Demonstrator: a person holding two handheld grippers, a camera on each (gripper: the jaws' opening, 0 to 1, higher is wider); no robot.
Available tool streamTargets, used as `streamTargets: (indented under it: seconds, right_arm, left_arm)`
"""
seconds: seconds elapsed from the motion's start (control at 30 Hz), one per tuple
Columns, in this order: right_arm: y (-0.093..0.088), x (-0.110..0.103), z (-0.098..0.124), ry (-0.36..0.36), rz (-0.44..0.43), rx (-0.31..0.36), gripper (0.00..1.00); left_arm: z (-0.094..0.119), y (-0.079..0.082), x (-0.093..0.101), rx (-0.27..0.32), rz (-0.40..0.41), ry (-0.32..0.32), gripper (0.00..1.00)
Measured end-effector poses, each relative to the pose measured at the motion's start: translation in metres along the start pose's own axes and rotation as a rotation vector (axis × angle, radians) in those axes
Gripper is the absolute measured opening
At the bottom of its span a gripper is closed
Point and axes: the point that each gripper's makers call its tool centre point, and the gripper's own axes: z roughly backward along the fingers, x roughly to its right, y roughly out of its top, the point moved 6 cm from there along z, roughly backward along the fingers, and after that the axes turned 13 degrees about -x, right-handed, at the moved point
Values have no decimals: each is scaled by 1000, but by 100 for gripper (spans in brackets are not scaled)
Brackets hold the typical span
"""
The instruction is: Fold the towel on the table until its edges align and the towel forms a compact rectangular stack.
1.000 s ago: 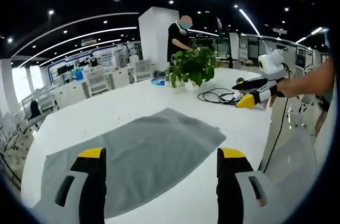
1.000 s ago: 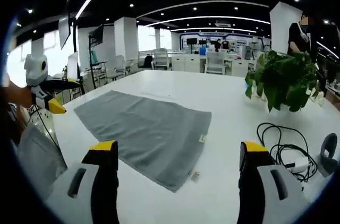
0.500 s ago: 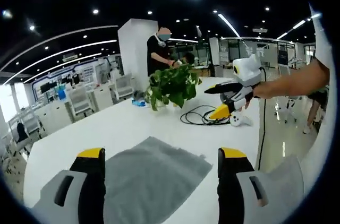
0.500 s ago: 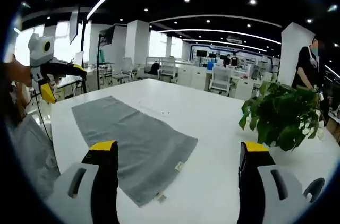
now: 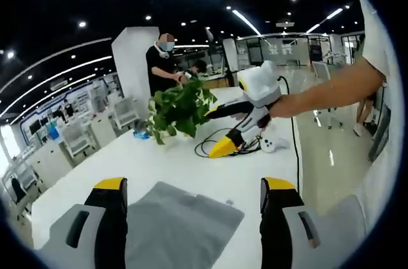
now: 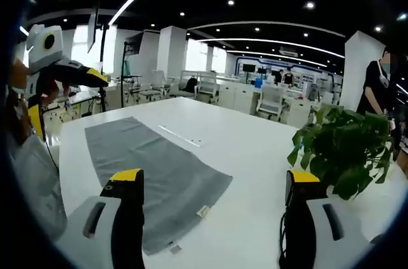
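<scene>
Towel (image 6: 150,180) lies flat, long axis running away across table (image 6: 248,154).

Grey towel (image 6: 150,180) lies flat on the white table (image 6: 242,154), plant (image 6: 344,151) beside.

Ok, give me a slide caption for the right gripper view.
Open hand-held gripper above a flat grey towel on the white table, potted plant nearby.

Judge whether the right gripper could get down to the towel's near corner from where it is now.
Probably yes. In the right gripper view the gripper is open above the white table, and the grey towel lies flat below its fingers with nothing over it. The potted plant stands well aside.
</scene>
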Motion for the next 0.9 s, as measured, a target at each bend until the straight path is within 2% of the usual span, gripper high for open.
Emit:
streamTargets:
  seconds: [0.1, 0.4, 0.47, 0.7, 0.73, 0.83, 0.9]
  right_arm:
    - [-2, 2, -7, 5, 7, -13, 89]
    - [-6, 21, -41, 48, -56, -48, 84]
    - [-8, 24, -51, 64, -83, -67, 83]
    - [-15, 33, -87, 97, -69, -120, 77]
    - [-18, 36, -95, 106, -75, -128, 76]
    - [-23, 40, -110, 115, -94, -138, 74]
    - [-26, 41, -120, 122, -102, -147, 73]
  left_arm:
    - [-10, -3, 12, -24, 19, -37, 85]
    - [-41, -4, 20, -58, 31, -75, 81]
    - [-49, -7, 22, -79, 36, -91, 79]
    - [-78, -21, 28, -130, 38, -135, 72]
    - [-83, -24, 30, -132, 40, -149, 70]
    - [-92, -30, 36, -139, 10, -185, 55]
    - [-98, -34, 38, -156, 5, -202, 55]
